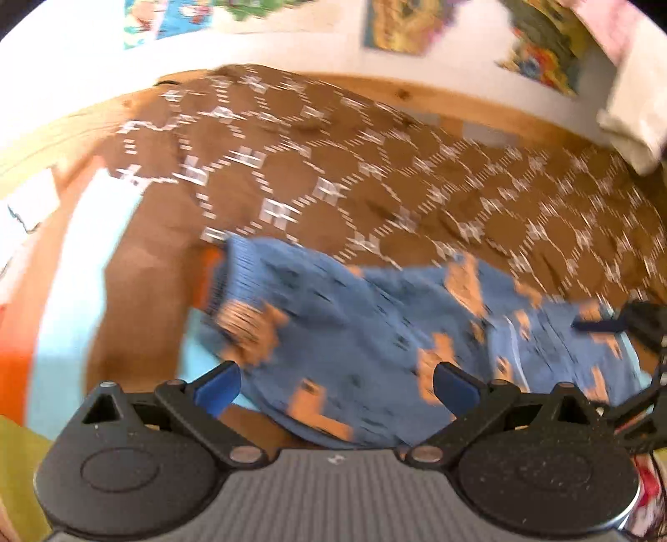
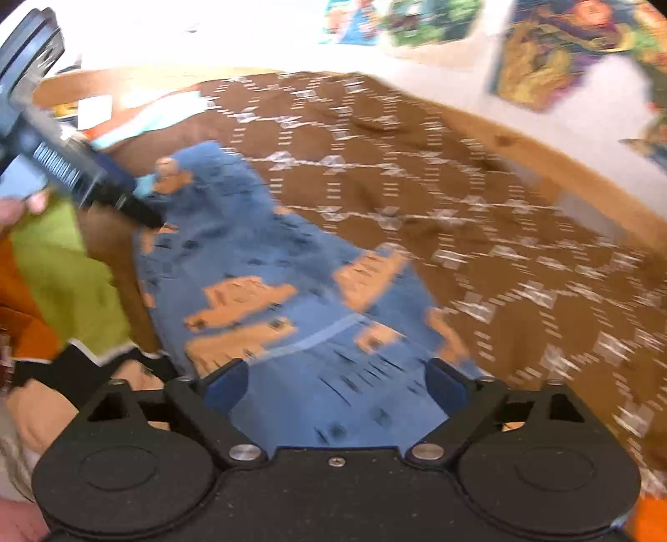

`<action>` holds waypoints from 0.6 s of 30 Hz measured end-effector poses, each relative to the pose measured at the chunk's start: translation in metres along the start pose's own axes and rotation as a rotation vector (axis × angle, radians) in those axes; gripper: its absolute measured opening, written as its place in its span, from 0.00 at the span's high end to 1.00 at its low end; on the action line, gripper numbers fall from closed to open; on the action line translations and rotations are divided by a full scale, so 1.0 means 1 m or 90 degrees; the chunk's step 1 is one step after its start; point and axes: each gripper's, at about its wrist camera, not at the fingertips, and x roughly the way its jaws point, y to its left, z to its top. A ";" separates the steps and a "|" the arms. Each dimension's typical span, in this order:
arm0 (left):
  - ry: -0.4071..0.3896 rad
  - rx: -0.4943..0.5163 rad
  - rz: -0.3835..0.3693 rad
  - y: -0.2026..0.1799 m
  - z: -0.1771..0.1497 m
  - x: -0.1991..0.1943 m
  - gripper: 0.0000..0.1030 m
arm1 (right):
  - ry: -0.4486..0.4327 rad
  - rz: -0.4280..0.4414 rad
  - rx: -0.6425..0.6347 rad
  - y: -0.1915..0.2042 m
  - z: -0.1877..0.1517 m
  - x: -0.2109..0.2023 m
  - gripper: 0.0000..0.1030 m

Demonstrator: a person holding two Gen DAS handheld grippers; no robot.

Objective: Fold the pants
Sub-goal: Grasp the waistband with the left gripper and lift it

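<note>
Pants [image 1: 375, 342] are lying bunched on the brown bedspread [image 1: 375, 175]. Both the left hand-held gripper [image 1: 337, 387] and the right hand-held gripper [image 2: 335, 383] are spread wide, holding nothing. Looks like the start; next, pinch an edge and flatten them.

Legible text: none. Wall posters [image 1: 402, 25], patterned brown bedspread [image 1: 375, 175] and printed blue pants [image 2: 292, 300] carry pictures and motifs only; all surfaces blurred, no lettering readable.
</note>
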 end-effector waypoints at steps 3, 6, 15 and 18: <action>0.003 -0.016 0.016 0.019 0.010 0.009 0.08 | 0.019 0.068 -0.007 -0.001 0.013 0.021 0.37; -0.002 -0.043 -0.002 0.035 0.009 0.019 0.10 | 0.039 0.111 0.000 -0.004 0.020 0.041 0.46; -0.005 -0.143 -0.049 0.051 -0.006 0.036 0.10 | 0.043 0.145 0.074 -0.022 0.012 0.060 0.32; -0.018 -0.199 -0.053 0.061 -0.007 0.037 0.13 | 0.031 0.105 0.065 -0.012 0.014 0.052 0.30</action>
